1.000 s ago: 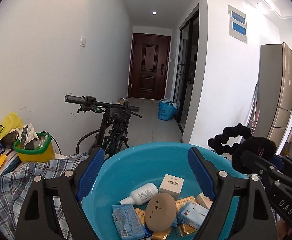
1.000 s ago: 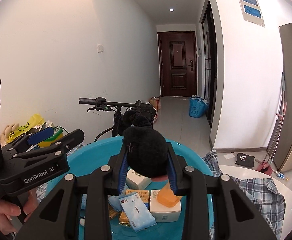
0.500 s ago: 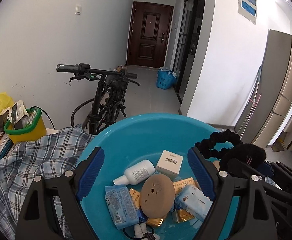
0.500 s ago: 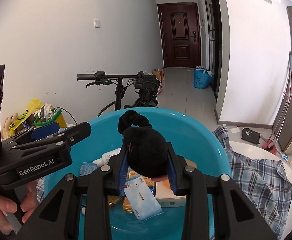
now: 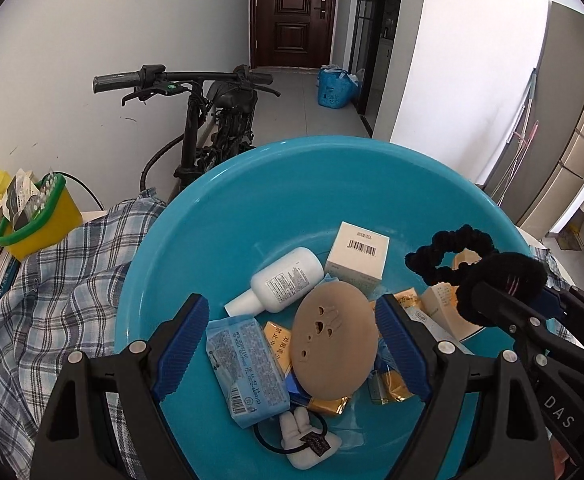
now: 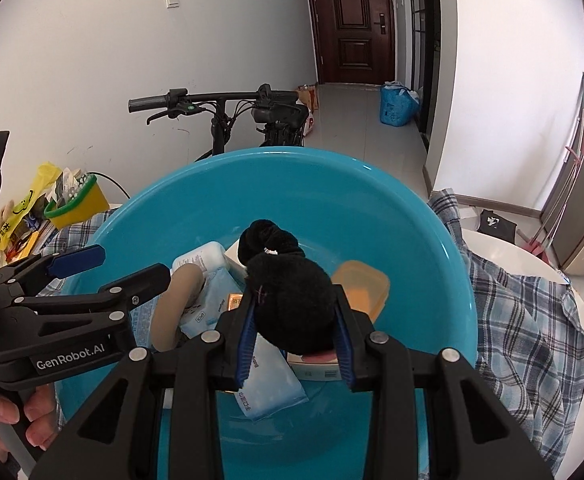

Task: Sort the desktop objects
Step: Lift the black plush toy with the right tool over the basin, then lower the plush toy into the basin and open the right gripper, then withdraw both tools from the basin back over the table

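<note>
Tongs have both tipped down over the teal basin (image 5: pixel 220 208) since a second ago; right tongs (image 6: pixel 296 332) stay clamped on the black scrunchie (image 6: pixel 288 304), now low above the small boxes and tissue packs; left tongs (image 5: pixel 288 344) stand wide and empty, straddling the tan round puff (image 5: pixel 334 340), white bottle (image 5: pixel 280 280) just beyond; judged: scrunchie drop next, then a pick.

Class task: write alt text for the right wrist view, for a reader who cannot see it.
The right gripper clamps a black scrunchie above a blue basin of toiletries. The open left gripper enters from the left; a bicycle stands behind.
</note>
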`<state>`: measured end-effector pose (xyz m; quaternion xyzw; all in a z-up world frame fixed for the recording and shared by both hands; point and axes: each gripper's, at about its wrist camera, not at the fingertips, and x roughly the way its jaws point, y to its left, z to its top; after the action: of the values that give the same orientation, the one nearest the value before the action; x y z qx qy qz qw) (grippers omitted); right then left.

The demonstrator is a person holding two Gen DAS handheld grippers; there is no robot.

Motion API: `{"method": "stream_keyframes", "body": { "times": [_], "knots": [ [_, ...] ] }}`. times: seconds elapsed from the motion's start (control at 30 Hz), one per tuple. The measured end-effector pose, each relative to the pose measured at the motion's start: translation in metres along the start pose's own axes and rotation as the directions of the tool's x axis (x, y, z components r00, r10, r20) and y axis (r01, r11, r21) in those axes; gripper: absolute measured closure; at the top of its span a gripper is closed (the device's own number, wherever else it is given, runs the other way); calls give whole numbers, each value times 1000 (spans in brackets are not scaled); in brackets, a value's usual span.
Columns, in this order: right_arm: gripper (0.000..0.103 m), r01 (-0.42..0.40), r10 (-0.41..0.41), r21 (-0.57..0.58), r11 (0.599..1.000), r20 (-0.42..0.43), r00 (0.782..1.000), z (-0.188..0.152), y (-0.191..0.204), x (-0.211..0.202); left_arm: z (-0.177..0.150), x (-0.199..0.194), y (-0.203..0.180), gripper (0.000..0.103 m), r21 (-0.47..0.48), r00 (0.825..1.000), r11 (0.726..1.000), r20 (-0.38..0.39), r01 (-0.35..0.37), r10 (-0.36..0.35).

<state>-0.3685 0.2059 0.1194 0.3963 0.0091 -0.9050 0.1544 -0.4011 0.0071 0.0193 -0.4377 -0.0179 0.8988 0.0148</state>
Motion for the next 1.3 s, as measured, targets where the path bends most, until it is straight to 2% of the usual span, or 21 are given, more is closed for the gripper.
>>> {"method": "stream_keyframes", "body": {
  "times": [0.17, 0.2, 0.33, 0.4, 0.53, 0.63, 0.73, 0.83, 0.9, 0.97, 1.1, 1.3],
  "knots": [
    [68, -6, 6, -5, 1000, -3, 1000, 0, 2, 2, -1, 0, -1, 16, 11, 1000, 1000, 6, -10, 10],
    [63, -6, 6, -6, 1000, 0, 1000, 0, 2, 1, -2, -1, -2, 16, 14, 1000, 1000, 12, -12, 12],
    [55, -4, 5, -16, 1000, 41, 999, -3, 2, -5, -3, -10, -1, 15, 21, 997, 999, 72, -35, 33],
    [46, -5, 6, -24, 1000, 47, 999, -4, 3, -7, -3, -14, 1, 15, 17, 995, 999, 95, -27, 25],
    [37, 17, -15, -22, 1000, 72, 997, -4, 5, -11, -4, -23, 7, 15, -12, 989, 1000, 146, -12, 14],
    [29, 25, -23, -14, 1000, 102, 995, -4, 2, -18, -9, -40, 12, 15, -38, 961, 998, 268, -57, 65],
    [19, 19, -19, 1, 1000, 147, 989, -5, -2, -27, -15, -58, 10, 15, 1, 926, 998, 374, -65, 60],
    [12, 14, -14, 1, 1000, 196, 981, -8, -5, -39, -21, -72, 7, 10, 35, 901, 998, 433, -52, 32],
    [5, 28, -25, -9, 1000, 237, 971, -9, -4, -49, -24, -80, 6, 0, 45, 886, 998, 464, -46, 20],
    [0, 39, -32, -18, 999, 280, 960, -12, -1, -58, -28, -89, 5, 0, 46, 863, 998, 505, -50, 19],
    [0, 45, -24, -52, 998, 346, 938, -17, 8, -78, -36, -105, 4, 0, 50, 847, 999, 531, -10, -18],
    [0, 27, 3, -71, 997, 398, 917, -26, 21, -104, -57, -141, -8, 0, 112, 786, 993, 617, -41, -37]
  ]
}}
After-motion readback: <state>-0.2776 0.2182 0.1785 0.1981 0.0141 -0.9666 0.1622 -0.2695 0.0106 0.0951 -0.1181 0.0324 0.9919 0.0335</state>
